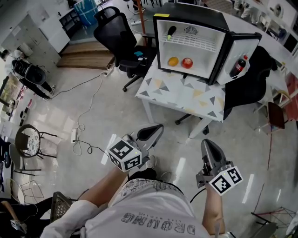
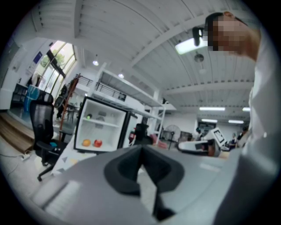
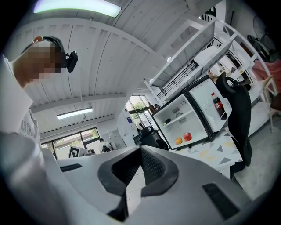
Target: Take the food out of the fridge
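Our left grey gripper & right grey gripper: jaws pressed together, nothing btwn, both well short of open black mini-fridge; round orange fruit & red apple on its floor.

From where I stand, a black office chair sits at eleven o'clock on the pale glossy floor, with a low wooden step just beside it, nearer ten. A small white table with grey and yellow triangles on its top stands at two o'clock, and a second black chair is tucked behind it, toward three. A white cable trails down from the office chair's foot to a power strip at nine. Farther out at nine there's a round black chair, and at eight a wire basket.
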A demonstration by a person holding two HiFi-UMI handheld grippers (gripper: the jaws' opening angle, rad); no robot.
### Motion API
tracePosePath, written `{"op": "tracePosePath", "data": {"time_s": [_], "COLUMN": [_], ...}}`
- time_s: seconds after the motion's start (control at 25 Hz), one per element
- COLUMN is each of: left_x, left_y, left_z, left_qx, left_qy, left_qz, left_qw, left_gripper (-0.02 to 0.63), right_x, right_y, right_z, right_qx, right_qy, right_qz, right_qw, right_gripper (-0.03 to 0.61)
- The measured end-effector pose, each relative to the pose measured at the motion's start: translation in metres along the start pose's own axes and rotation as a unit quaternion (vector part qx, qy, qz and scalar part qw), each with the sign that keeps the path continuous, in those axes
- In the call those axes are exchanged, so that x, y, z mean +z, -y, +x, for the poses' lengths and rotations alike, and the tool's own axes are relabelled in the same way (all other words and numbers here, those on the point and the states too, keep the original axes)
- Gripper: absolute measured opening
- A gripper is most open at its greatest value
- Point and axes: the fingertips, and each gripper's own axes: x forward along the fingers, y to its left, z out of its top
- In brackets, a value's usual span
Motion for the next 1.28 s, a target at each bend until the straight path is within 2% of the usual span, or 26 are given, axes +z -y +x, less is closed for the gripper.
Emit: {"op": "tracePosePath", "data": {"time_s": [0.64,1.28], "left_x": [0.0,0.009], "left_y": [-0.028,-0.103], "left_z": [0.027,0.068], "left_qx": [0.002,-0.006], "left_qy": [0.005,-0.001], "left_qz": [-0.007,-0.017], "left_qw": [1.0,0.9998], "left_gripper": [0.008,0.007], "right_x": [0.006,0.016], "right_y": [0.028,0.062], "right_z": [0.025,0.098], "right_qx": [-0.005,-0.017], "right_qy": [-0.006,-0.011], "right_qz": [-0.001,0.003], "right_qw": [1.0,1.0], "right_gripper": [-0.012,-0.012]}}
